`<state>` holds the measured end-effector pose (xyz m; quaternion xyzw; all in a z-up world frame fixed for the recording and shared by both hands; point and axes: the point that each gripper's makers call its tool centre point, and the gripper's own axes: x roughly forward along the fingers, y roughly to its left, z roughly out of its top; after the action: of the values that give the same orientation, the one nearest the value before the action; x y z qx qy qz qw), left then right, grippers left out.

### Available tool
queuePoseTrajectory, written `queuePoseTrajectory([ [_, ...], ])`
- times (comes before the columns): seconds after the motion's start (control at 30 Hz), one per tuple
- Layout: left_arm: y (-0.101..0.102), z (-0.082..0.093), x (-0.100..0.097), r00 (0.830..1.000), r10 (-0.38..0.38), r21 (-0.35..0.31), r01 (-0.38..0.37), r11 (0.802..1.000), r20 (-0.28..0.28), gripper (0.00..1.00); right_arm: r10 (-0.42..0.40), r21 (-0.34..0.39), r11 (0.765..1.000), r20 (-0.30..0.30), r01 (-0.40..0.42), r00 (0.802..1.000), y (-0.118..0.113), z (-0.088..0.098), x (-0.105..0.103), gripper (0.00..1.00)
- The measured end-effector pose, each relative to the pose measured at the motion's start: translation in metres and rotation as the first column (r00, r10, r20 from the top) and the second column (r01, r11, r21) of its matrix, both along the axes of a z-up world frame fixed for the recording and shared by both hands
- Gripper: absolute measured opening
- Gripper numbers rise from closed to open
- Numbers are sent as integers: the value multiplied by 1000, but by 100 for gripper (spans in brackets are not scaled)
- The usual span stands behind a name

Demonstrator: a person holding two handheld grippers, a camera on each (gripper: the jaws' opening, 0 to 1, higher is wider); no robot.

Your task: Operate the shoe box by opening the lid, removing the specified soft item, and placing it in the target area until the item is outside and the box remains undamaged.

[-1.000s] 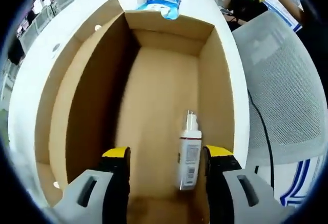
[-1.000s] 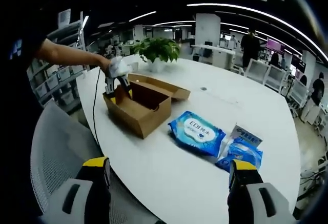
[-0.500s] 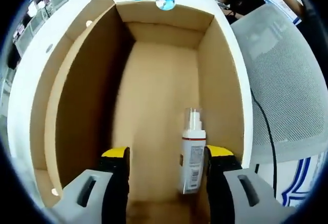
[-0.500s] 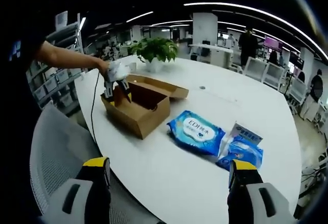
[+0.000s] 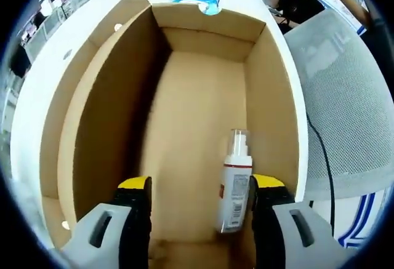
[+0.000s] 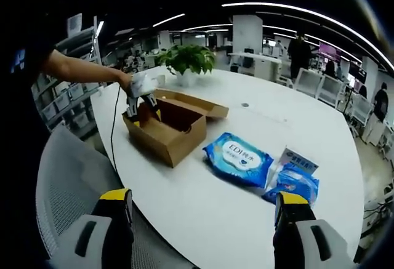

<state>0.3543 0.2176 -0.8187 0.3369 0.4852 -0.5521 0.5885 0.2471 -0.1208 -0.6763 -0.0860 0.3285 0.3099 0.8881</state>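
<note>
The brown cardboard shoe box (image 5: 197, 96) stands open under my left gripper (image 5: 200, 186), which is open with its yellow-tipped jaws dipped into the near end. A white spray bottle (image 5: 236, 186) lies on the box floor just inside the right jaw, untouched. In the right gripper view the same box (image 6: 169, 130) sits on the white table (image 6: 277, 121) with its lid flap (image 6: 200, 106) folded back, and the left gripper (image 6: 140, 100), held by a person's hand, is over it. My right gripper (image 6: 203, 201) hangs open and bare above the table's near edge.
A blue wipes pack (image 6: 237, 158) lies right of the box, with a second blue pack (image 6: 294, 186) and a small white carton (image 6: 297, 158) beside it. A potted plant (image 6: 189, 60) stands behind. A grey mesh chair (image 6: 68, 176) borders the table edge.
My left gripper has shifted slightly over the box, so the bottle sits a little lower and further right in its view. The bottle lies as before. The right gripper has barely moved.
</note>
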Motion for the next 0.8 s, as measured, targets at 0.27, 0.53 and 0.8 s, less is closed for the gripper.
queuePoseTrajectory([
  [0.27, -7, 1, -6, 1000, -14, -16, 14, 1000, -9, 60, -6, 0, 1000, -2, 7, 1000, -2, -1, 0, 96],
  [0.53, -11, -1, -9, 999, -40, -21, 39, 999, -16, 56, -4, 5, 1000, 0, 4, 1000, -1, -1, 1, 96],
  [0.8, -2, -10, -12, 1000, -24, 11, 24, 1000, -10, 48, -7, 0, 1000, 3, 7, 1000, -3, 0, 0, 96],
])
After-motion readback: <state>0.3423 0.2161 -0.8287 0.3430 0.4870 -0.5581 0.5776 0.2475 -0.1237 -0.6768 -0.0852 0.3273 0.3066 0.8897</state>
